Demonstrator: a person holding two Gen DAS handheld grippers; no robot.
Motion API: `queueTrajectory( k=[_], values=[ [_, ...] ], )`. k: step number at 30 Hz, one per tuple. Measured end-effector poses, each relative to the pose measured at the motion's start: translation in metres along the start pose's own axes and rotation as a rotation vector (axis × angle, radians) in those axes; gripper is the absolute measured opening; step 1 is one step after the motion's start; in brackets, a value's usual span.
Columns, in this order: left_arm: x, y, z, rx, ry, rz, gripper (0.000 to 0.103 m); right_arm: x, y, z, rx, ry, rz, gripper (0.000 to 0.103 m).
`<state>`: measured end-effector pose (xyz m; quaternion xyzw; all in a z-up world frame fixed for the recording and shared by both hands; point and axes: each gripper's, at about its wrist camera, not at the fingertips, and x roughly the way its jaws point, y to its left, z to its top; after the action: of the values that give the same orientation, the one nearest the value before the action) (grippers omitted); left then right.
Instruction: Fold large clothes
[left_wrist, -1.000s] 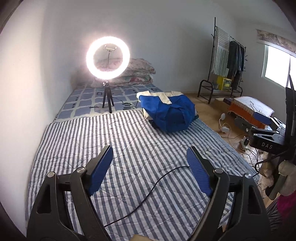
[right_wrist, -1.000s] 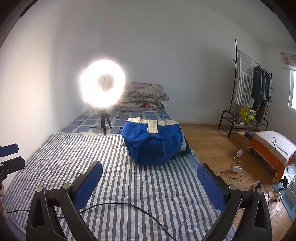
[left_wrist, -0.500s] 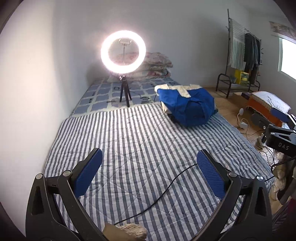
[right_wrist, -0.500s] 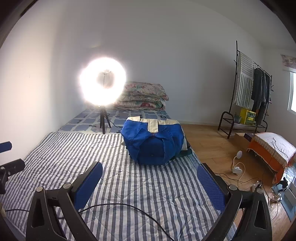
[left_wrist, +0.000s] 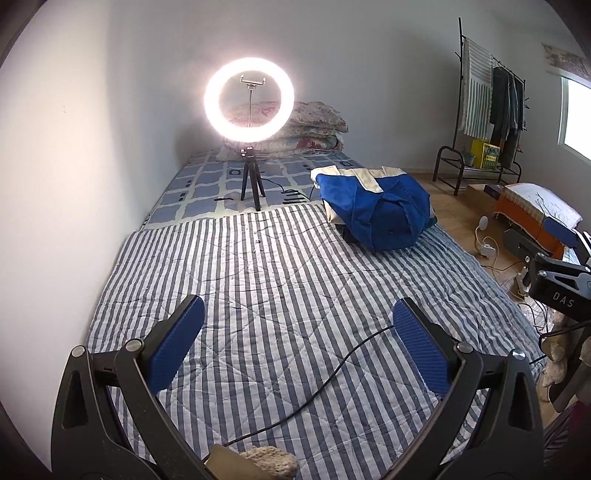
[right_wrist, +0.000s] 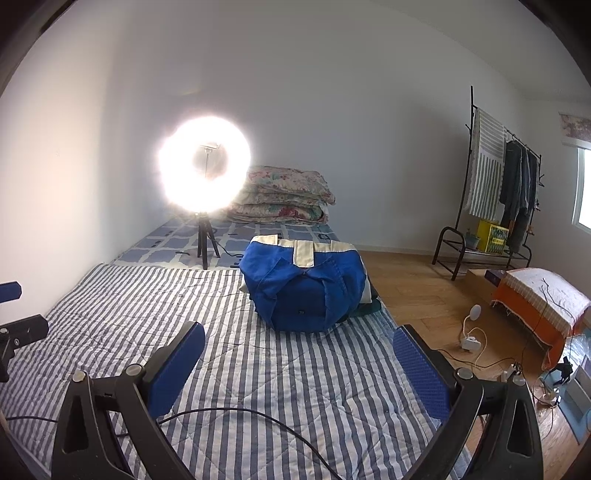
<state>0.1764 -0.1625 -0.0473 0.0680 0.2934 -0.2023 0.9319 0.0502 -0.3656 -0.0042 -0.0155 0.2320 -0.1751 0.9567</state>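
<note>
A blue garment with cream trim (left_wrist: 376, 210) lies folded in a mound at the far right edge of the striped quilt (left_wrist: 280, 280); it also shows in the right wrist view (right_wrist: 306, 291). My left gripper (left_wrist: 297, 343) is open and empty, held above the near part of the quilt, well short of the garment. My right gripper (right_wrist: 299, 363) is open and empty, above the quilt in front of the garment. The right gripper's body (left_wrist: 557, 288) shows at the right edge of the left wrist view.
A lit ring light on a small tripod (left_wrist: 251, 147) stands on the checked blue bedding behind the quilt. Folded floral blankets (right_wrist: 284, 199) lie by the wall. A black cable (left_wrist: 325, 380) crosses the quilt. A clothes rack (right_wrist: 495, 206), orange-covered box (right_wrist: 539, 306) and floor cables are at right.
The left wrist view has swung and lifted slightly, so the ring light and garment now sit more central. The right gripper has barely moved. Both stay open.
</note>
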Motion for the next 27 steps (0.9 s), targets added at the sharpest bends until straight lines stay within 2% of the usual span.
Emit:
queueTrajectory(
  k=[12, 27],
  values=[
    [0.001, -0.009, -0.003, 0.048, 0.006, 0.04, 0.103, 0.001, -0.002, -0.003, -0.022, 0.004, -0.009, 0.103],
    [0.005, -0.008, -0.002, 0.048, 0.005, 0.032, 0.103, 0.002, -0.002, -0.007, -0.038, 0.009, -0.012, 0.103]
  ],
)
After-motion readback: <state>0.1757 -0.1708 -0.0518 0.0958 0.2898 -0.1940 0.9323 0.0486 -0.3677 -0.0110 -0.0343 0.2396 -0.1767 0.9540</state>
